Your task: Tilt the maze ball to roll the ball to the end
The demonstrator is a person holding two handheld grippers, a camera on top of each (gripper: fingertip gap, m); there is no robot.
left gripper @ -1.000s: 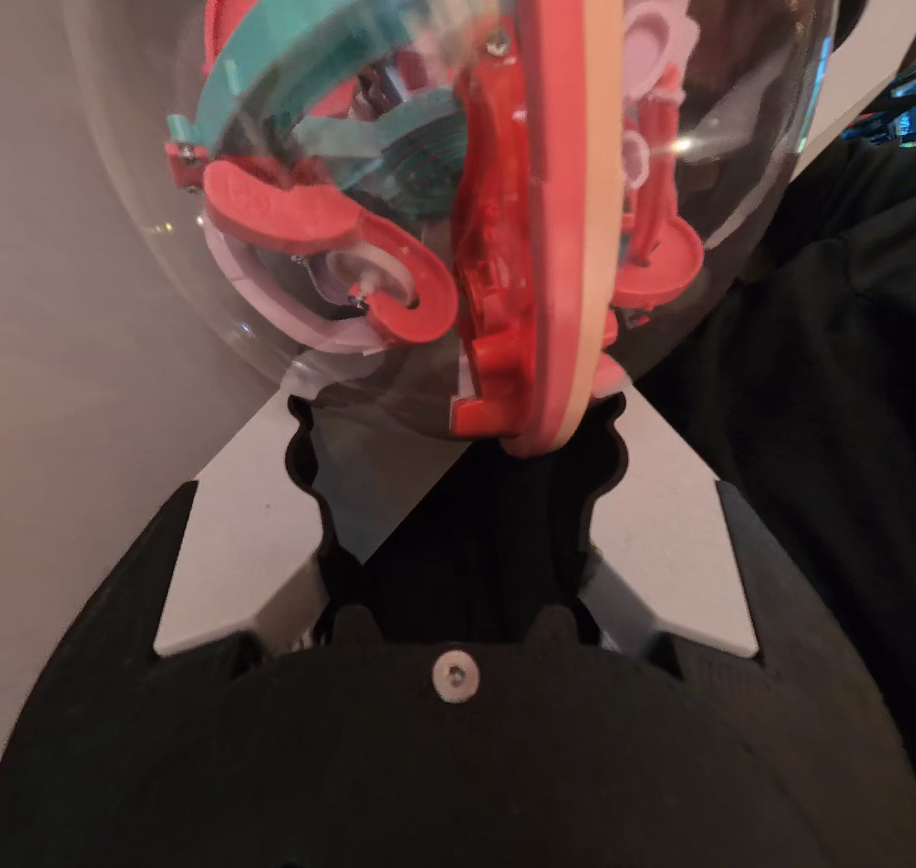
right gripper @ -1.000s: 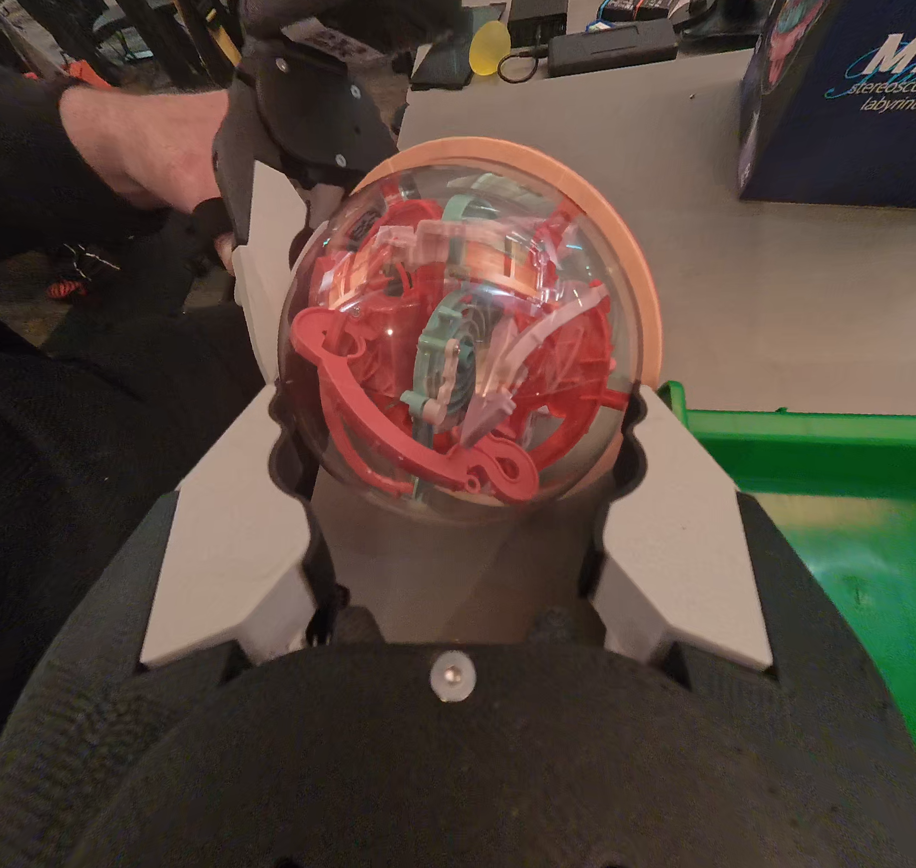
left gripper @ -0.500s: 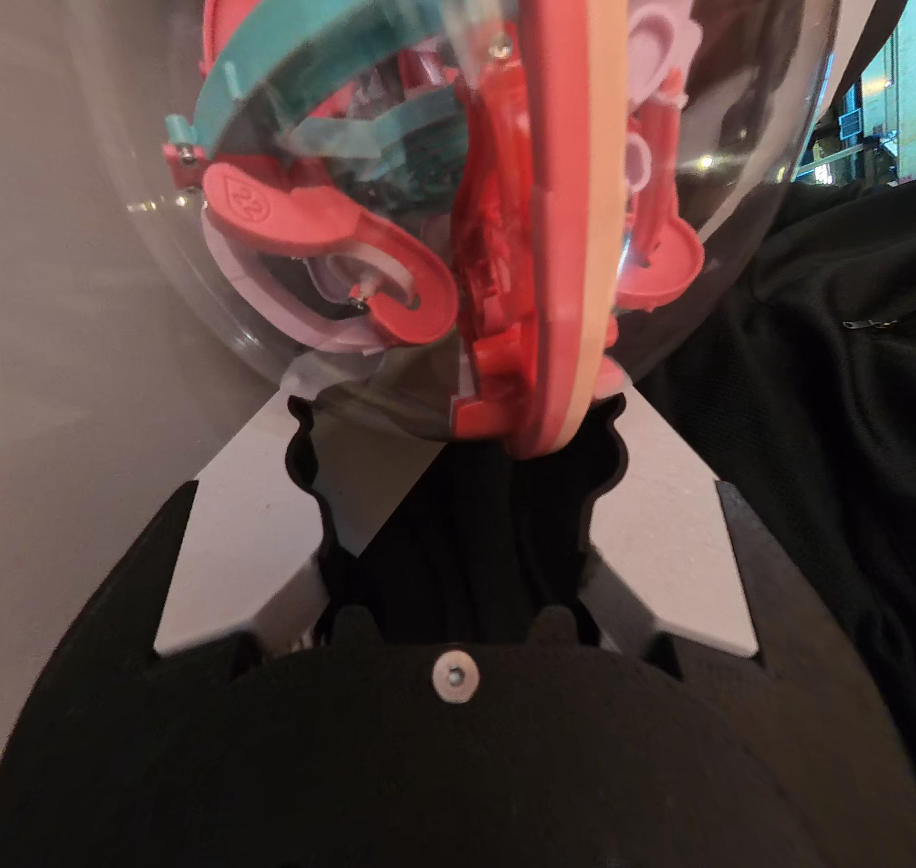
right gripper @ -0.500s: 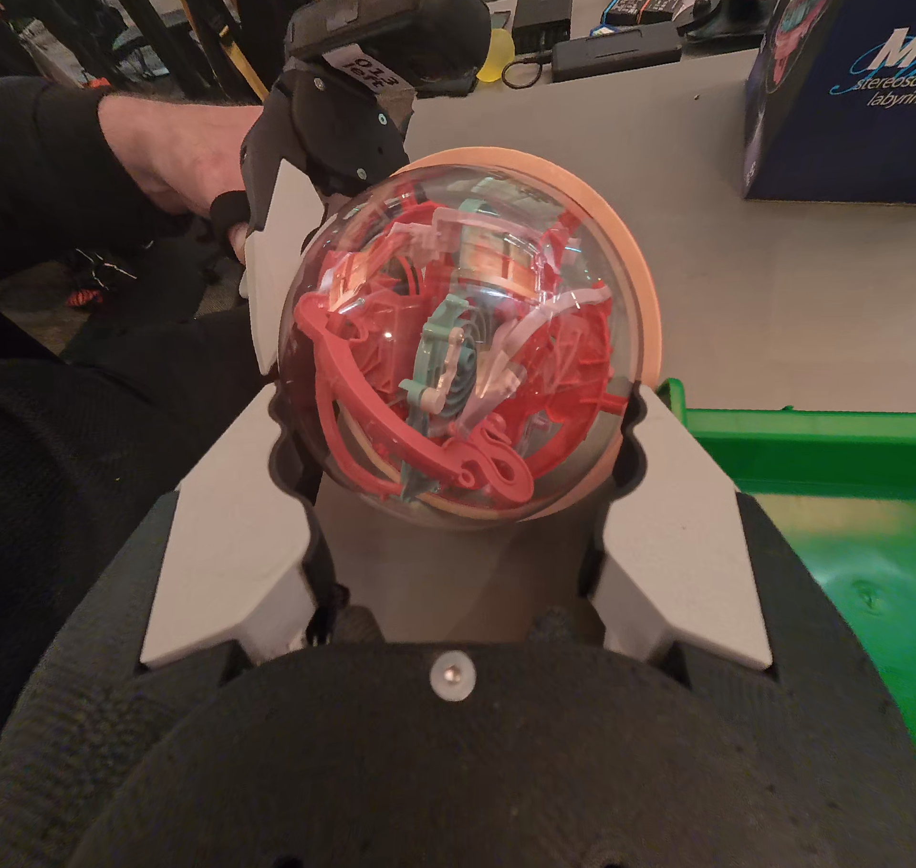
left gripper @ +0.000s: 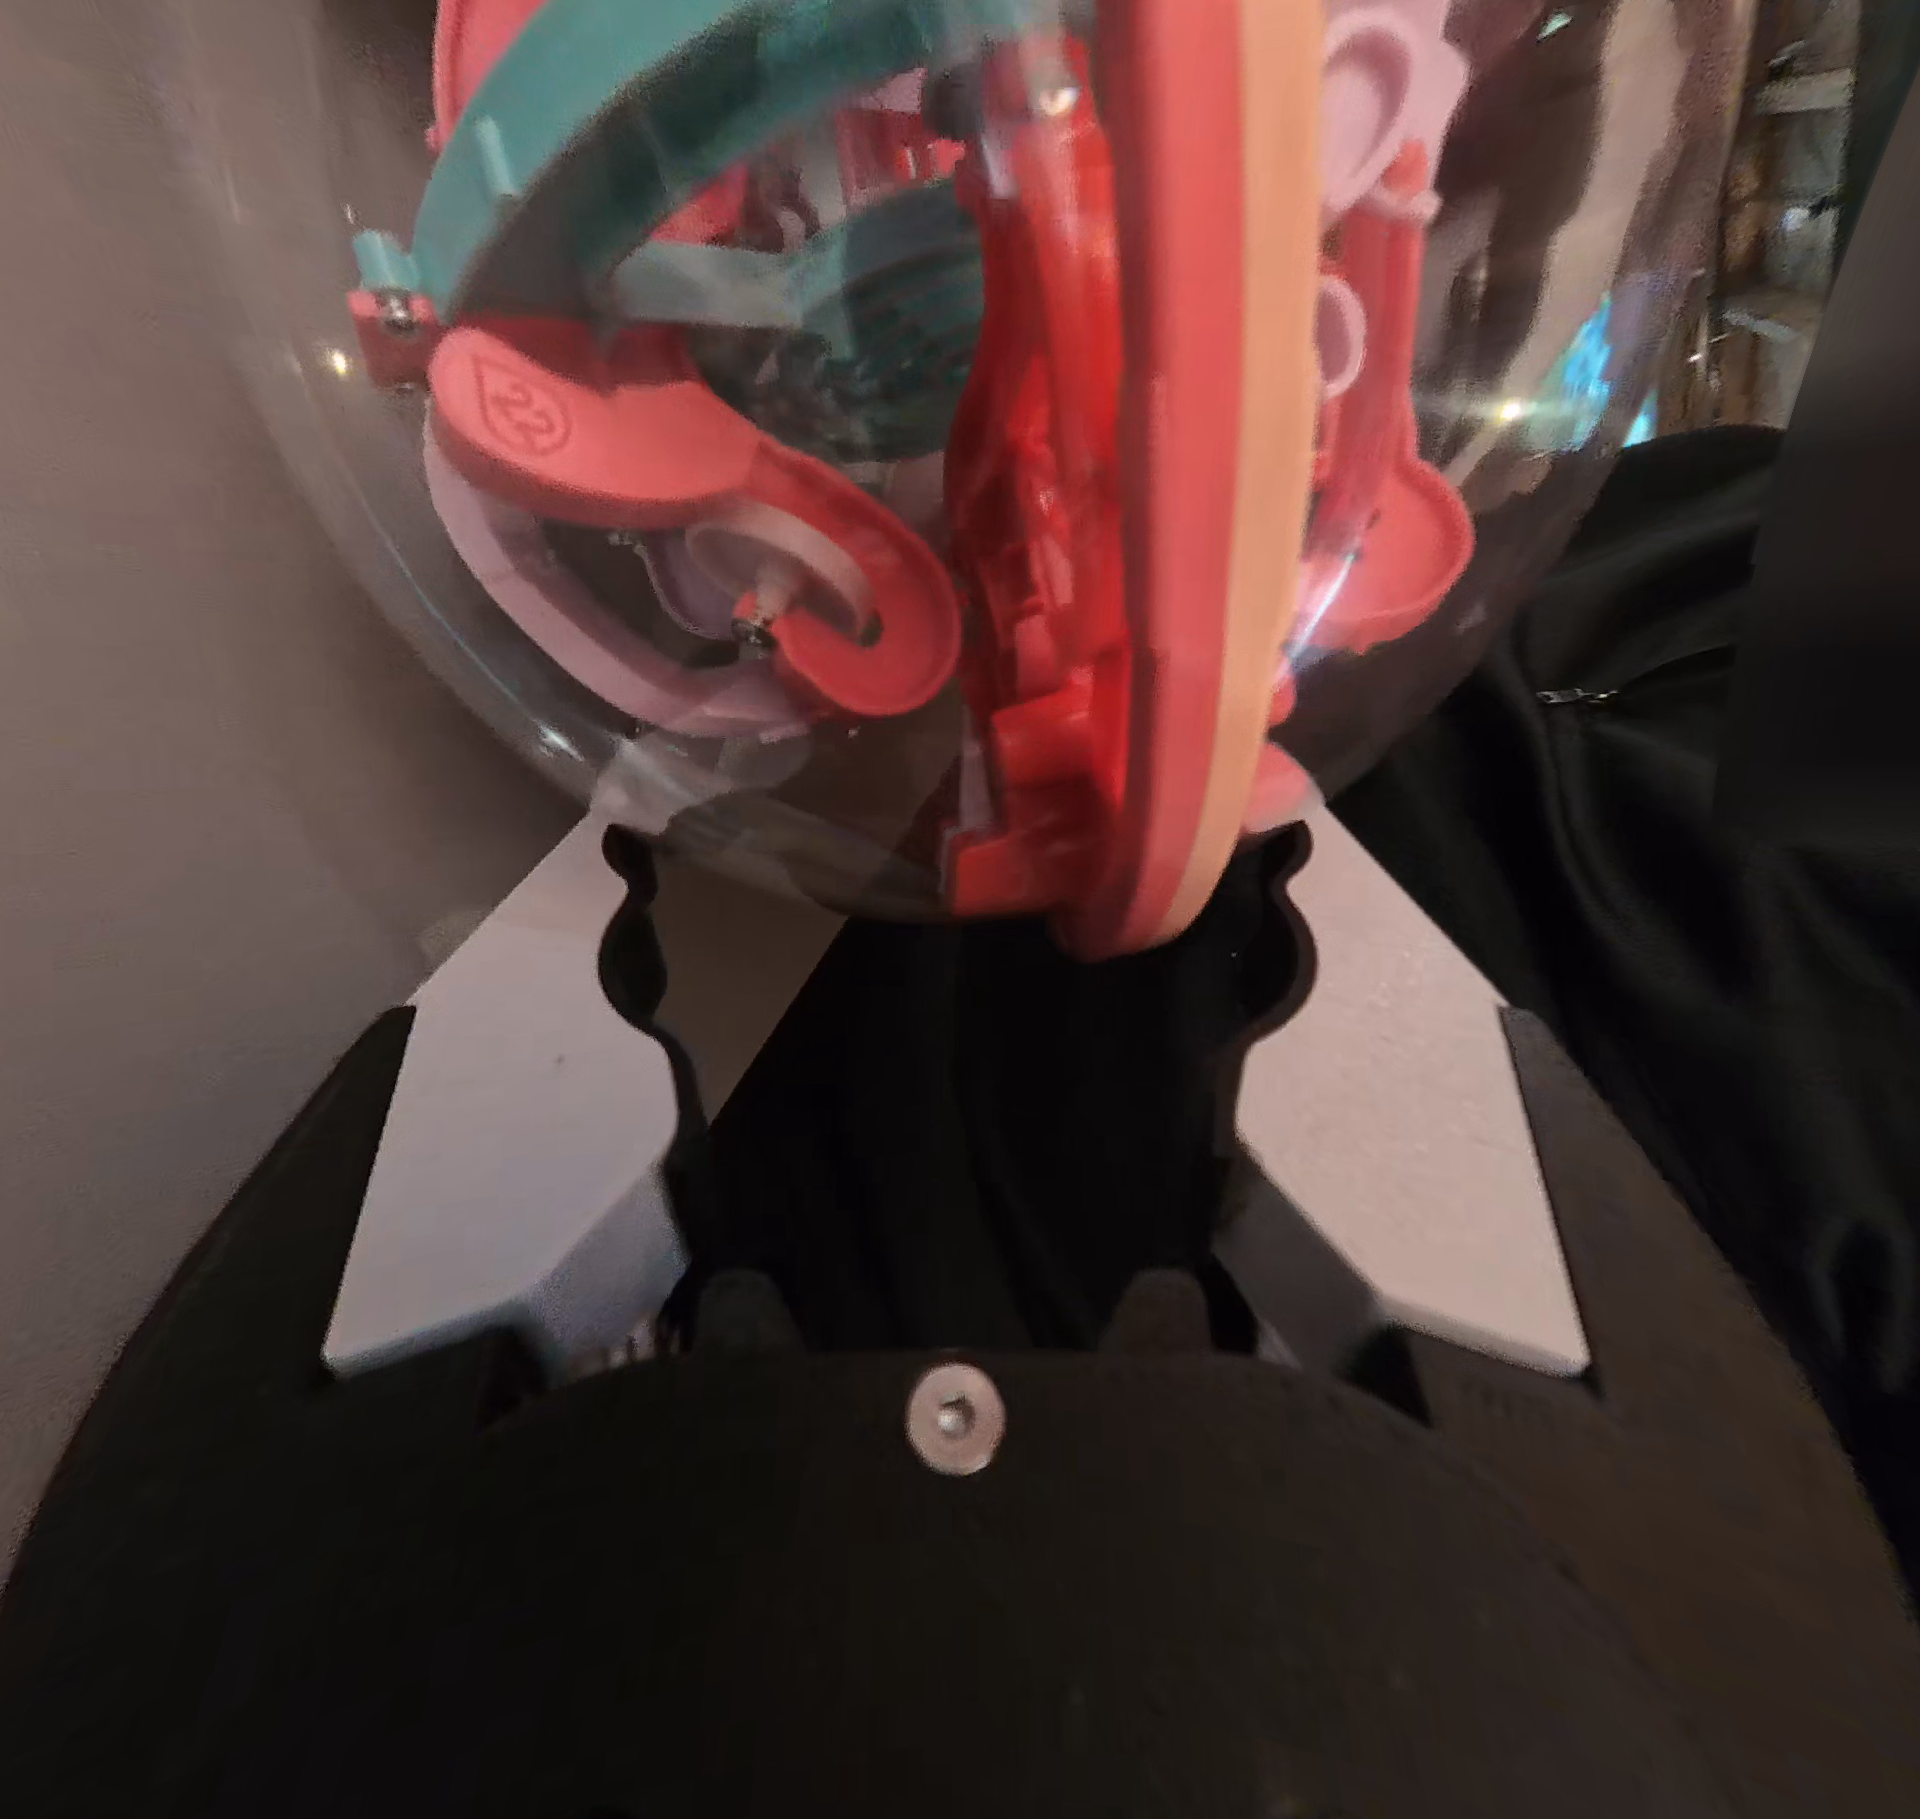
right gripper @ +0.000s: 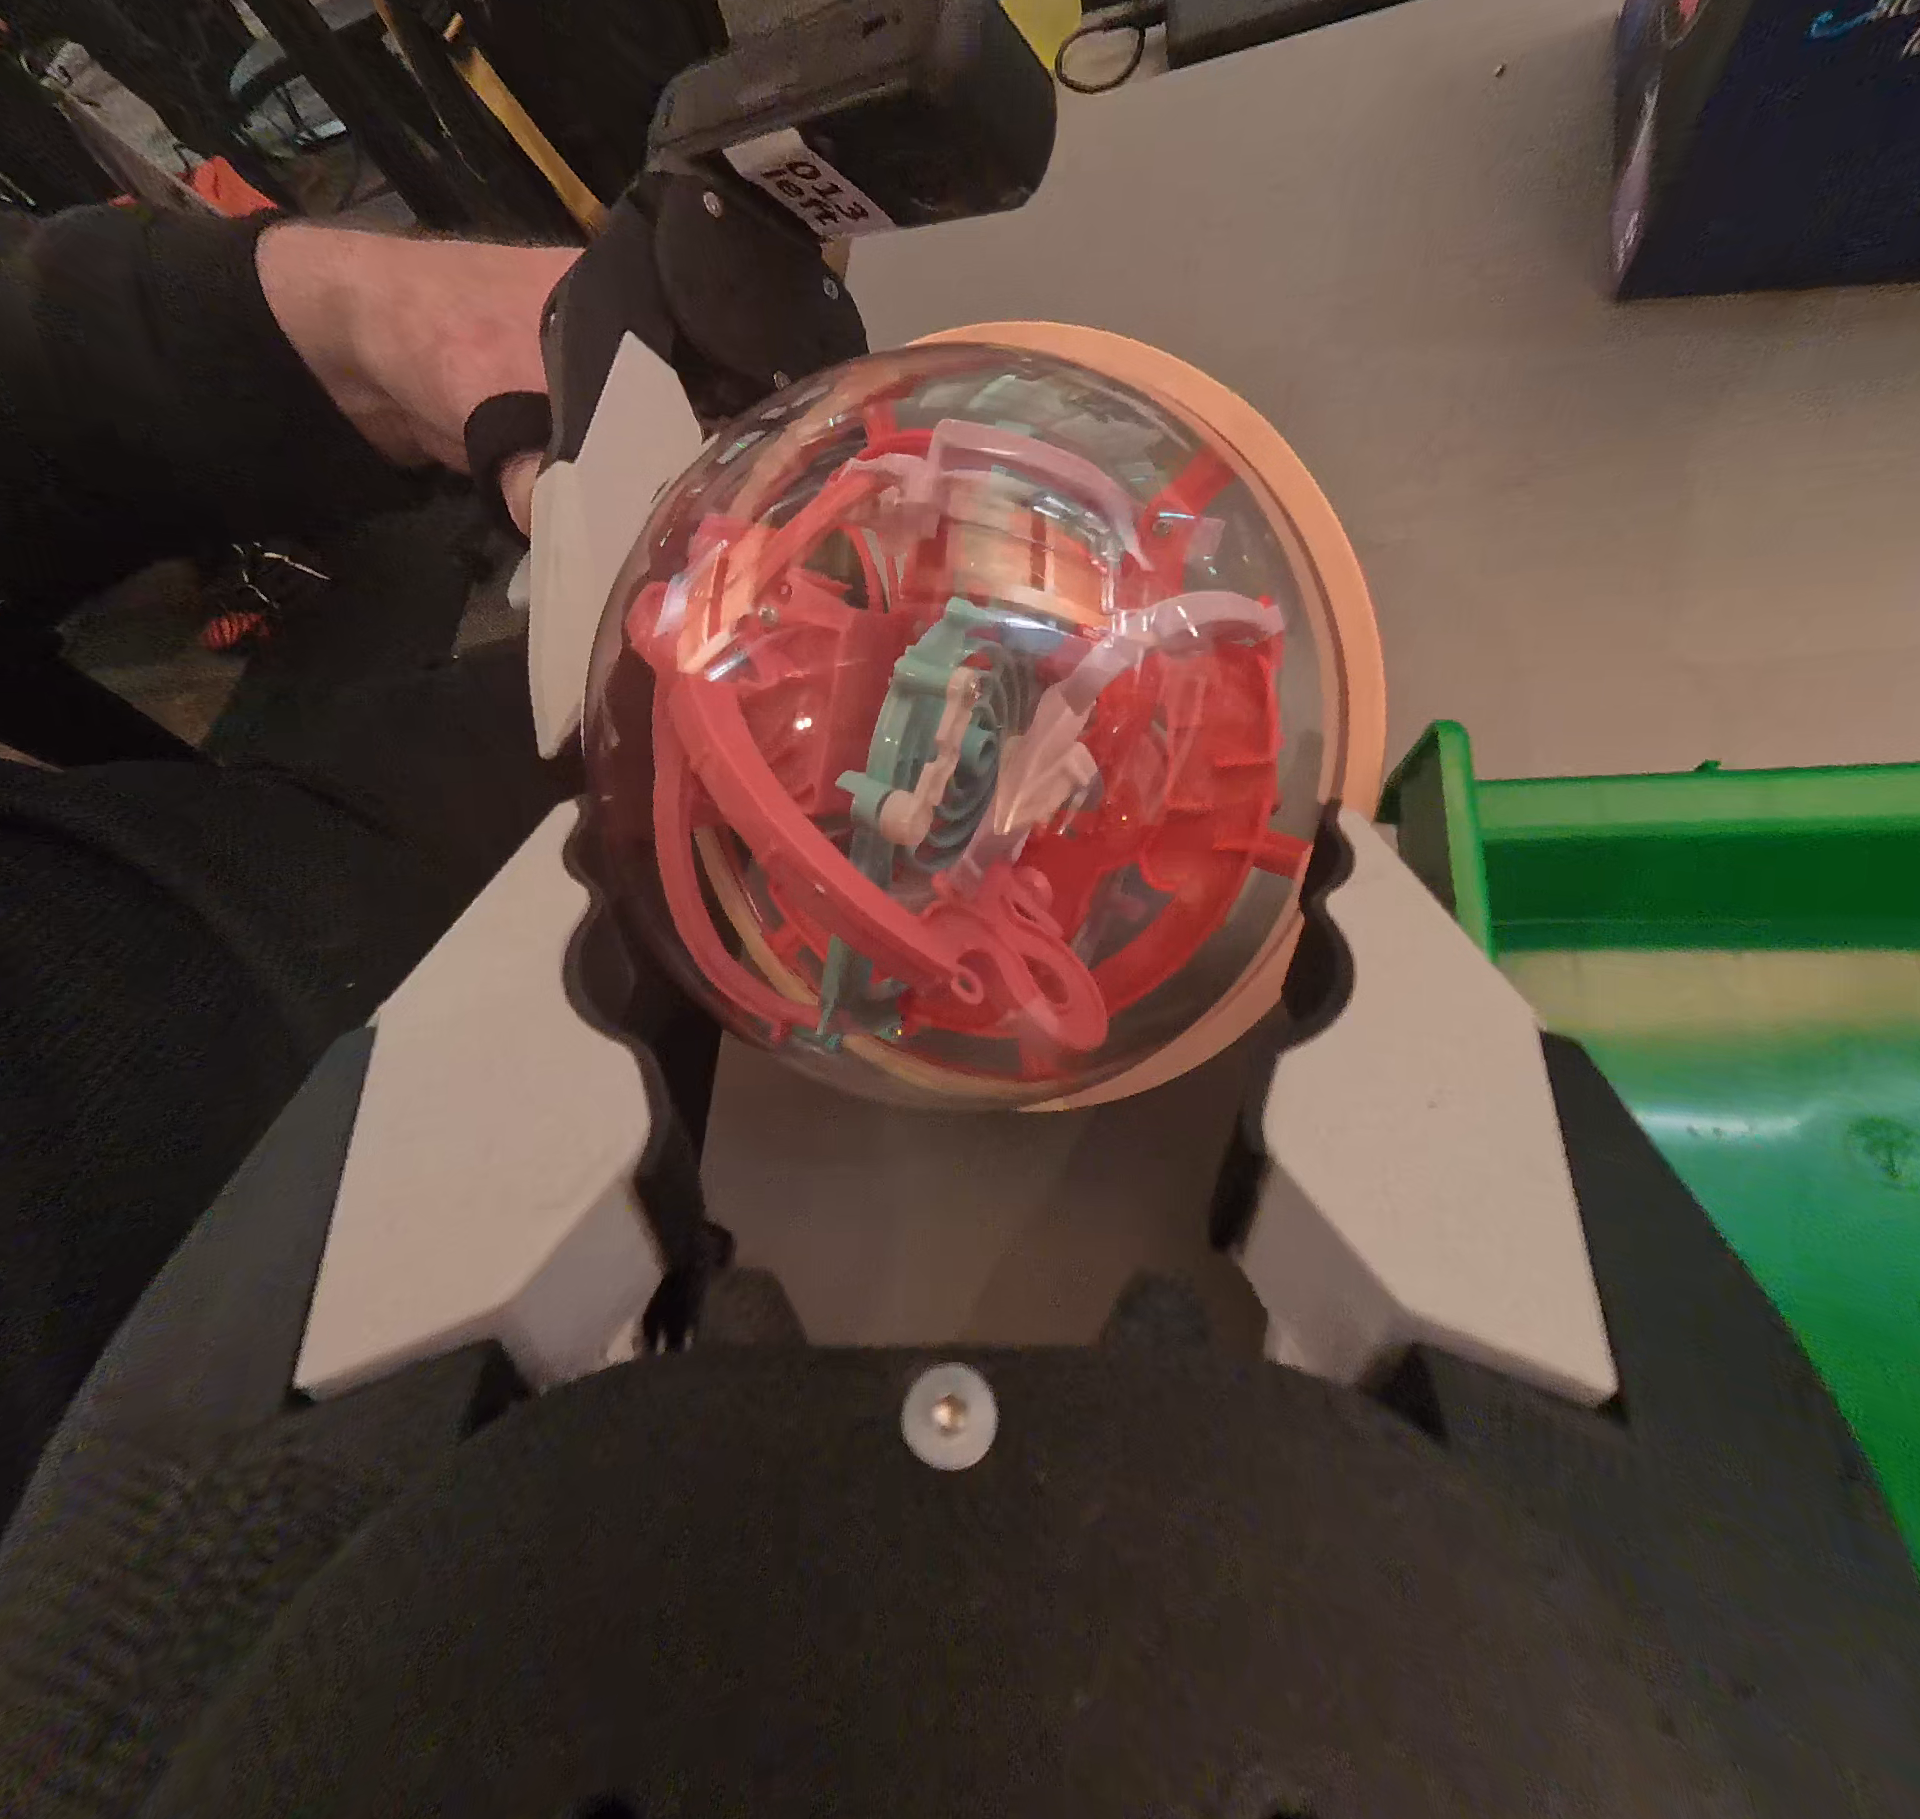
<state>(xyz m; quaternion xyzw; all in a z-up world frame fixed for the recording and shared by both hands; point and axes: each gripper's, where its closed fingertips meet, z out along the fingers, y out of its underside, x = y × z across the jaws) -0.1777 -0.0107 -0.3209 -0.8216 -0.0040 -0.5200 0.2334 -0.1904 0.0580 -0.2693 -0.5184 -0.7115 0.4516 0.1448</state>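
**Sphere rolled a little further between two grippers**

Maze ball (right gripper: 966,720) is held off the grey table (right gripper: 1558,522), clamped from two sides: right gripper (right gripper: 951,896) grasping its lower half, left gripper (left gripper: 951,876) gripping across the peach equator ring (left gripper: 1247,419). Against half a second ago, the red track loop sits lower and the ring has swung right (a slow roll). The small ball inside cannot be made out, so progress is unclear; likely mid-maze. Green bin (right gripper: 1662,938) lies just beside.
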